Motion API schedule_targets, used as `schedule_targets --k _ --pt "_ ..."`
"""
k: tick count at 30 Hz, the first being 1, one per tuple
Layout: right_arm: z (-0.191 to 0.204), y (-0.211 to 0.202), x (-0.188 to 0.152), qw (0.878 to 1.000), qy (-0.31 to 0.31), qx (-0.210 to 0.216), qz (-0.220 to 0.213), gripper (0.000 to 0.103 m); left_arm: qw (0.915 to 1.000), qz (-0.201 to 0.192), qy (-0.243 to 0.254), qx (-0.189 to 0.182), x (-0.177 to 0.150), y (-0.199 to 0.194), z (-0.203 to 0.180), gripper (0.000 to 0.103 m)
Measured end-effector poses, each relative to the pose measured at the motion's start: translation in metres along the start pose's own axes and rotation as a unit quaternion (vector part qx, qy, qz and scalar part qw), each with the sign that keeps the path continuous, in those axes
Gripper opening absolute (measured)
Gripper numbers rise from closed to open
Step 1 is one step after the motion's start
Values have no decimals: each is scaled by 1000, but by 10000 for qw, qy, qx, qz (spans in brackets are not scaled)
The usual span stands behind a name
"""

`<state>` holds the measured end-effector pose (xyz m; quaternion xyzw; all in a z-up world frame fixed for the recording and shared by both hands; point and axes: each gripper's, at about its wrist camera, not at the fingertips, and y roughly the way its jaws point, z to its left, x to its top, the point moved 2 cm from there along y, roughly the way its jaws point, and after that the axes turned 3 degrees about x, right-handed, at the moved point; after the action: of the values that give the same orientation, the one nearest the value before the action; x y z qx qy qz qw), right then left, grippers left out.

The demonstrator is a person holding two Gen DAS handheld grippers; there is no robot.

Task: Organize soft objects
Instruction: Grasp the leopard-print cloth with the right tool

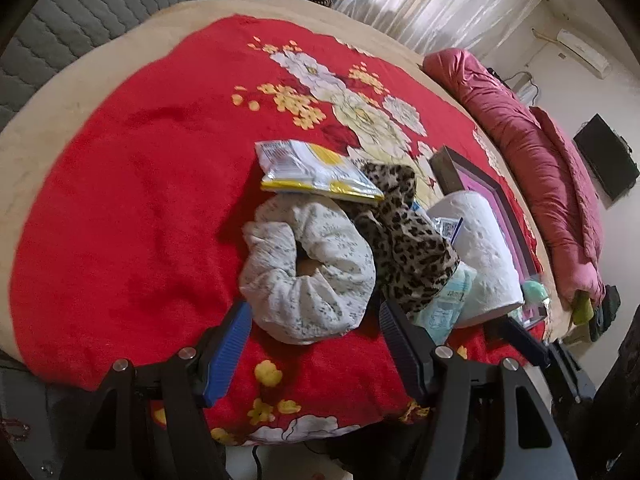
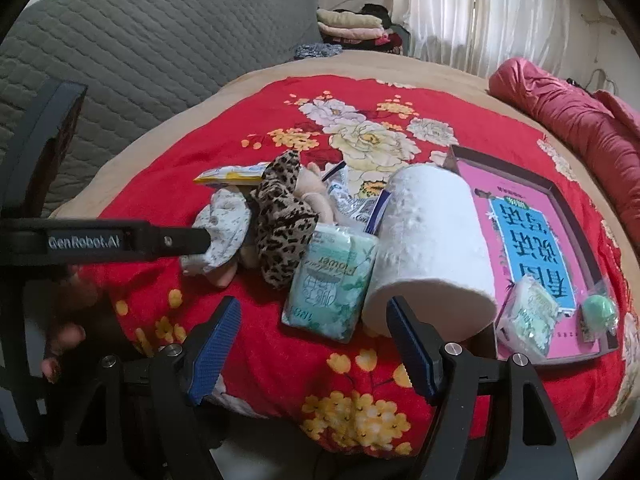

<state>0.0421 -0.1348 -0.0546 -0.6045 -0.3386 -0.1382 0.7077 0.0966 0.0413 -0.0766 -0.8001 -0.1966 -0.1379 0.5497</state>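
A pile of soft things lies on the red flowered blanket (image 1: 120, 200). A white speckled fabric ring (image 1: 308, 268) sits just ahead of my open left gripper (image 1: 312, 316), between its blue fingers but not held. Beside it are a leopard-print cloth (image 1: 404, 248), a yellow-and-white packet (image 1: 316, 172), a green tissue pack (image 2: 332, 280) and a white paper roll (image 2: 432, 252). My right gripper (image 2: 312, 320) is open and empty, just before the tissue pack and the roll. The left gripper's body (image 2: 104, 240) shows at the left of the right wrist view.
A shallow dark-framed box with a pink book (image 2: 528, 240) lies to the right; a small tissue pack (image 2: 528, 316) and a green ball (image 2: 598, 310) rest in it. A rolled pink quilt (image 1: 540, 184) lines the bed's far right. A grey quilted headboard (image 2: 140, 52) stands behind.
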Motion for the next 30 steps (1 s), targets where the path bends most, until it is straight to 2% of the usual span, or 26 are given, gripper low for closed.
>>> schedule_targets --k 6,18,20,25,30 --pt "8 4 19 9984 -436 -182 -304 76 9999 103 -31 45 1 15 1 66" --pt "24 52 37 9910 -1232 -480 -191 76 9981 259 -537 -130 9 33 25 66" --pt "26 60 40 9898 -1320 -513 -162 72 9978 284 -580 -175 10 35 28 66" --pt "29 79 42 9858 -1552 -634 -42 48 9980 242 -546 -227 11 38 27 66" --pt "22 84 45 9873 -1443 -660 -110 33 9978 213 -559 -298 13 41 27 66"
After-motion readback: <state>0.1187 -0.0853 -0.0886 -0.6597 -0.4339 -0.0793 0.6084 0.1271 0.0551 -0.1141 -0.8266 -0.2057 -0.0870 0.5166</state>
